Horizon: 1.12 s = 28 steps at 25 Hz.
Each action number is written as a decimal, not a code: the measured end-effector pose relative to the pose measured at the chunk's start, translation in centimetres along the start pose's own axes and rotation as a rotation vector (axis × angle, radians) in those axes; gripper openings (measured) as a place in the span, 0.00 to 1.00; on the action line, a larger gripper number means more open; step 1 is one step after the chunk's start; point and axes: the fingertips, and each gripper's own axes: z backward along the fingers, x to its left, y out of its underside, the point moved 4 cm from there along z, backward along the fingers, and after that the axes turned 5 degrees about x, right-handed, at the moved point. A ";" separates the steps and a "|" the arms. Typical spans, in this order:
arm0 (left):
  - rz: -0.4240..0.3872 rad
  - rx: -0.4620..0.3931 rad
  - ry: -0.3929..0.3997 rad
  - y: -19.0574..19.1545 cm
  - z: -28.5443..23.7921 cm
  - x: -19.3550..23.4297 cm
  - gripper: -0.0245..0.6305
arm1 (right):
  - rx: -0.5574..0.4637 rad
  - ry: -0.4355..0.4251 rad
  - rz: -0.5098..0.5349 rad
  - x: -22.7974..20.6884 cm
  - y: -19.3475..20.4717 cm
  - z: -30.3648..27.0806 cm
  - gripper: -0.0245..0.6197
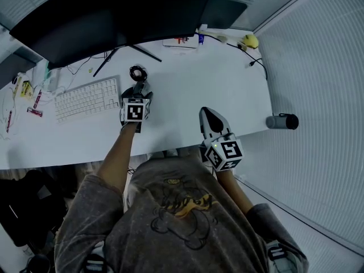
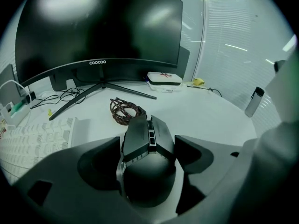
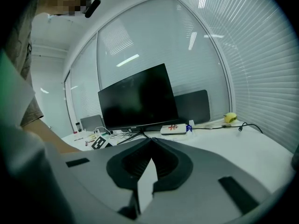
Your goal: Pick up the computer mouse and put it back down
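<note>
A dark grey computer mouse point(image 2: 140, 141) sits between the jaws of my left gripper point(image 2: 148, 143), and both jaws press against its sides. Whether it rests on the white desk point(image 2: 205, 111) or hangs just above it, I cannot tell. In the head view the left gripper point(image 1: 140, 90) points away from me just right of the keyboard, and it hides most of the mouse. My right gripper point(image 1: 209, 112) hovers near the desk's front edge on the right. Seen in its own view, the right gripper point(image 3: 152, 141) has its jaws meeting at the tips with nothing held.
A white keyboard point(image 1: 86, 98) lies left of the mouse, and a coiled brown cable point(image 2: 126, 110) lies just beyond it. Behind them stands a large dark monitor point(image 1: 114, 16) on a splayed stand. A white box point(image 2: 163, 78), a yellow object point(image 1: 251, 40) and a dark bottle point(image 1: 282, 121) lie to the right.
</note>
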 end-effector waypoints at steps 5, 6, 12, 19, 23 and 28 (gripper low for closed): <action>-0.031 0.007 -0.021 0.2 -0.5 0.2 0.57 | 0.005 0.022 -0.004 -0.6 0.1 0.4 0.05; -0.036 0.012 -0.024 0.2 -0.4 0.2 0.57 | 0.005 0.025 -0.006 -0.6 0.2 0.5 0.05; -0.051 0.015 -0.036 0.0 0.0 0.0 0.54 | 0.004 0.028 -0.009 -0.6 0.3 0.6 0.05; -0.044 0.000 -0.034 -0.2 0.5 -0.2 0.53 | 0.005 0.021 -0.001 -0.5 0.2 0.5 0.05; -0.040 -0.030 -0.033 -0.8 1.4 -0.2 0.53 | 0.003 0.012 0.000 -0.5 0.3 0.6 0.05; -0.033 -0.077 -0.027 -1.8 3.2 -0.4 0.52 | -0.001 -0.008 0.006 -0.2 0.3 0.5 0.05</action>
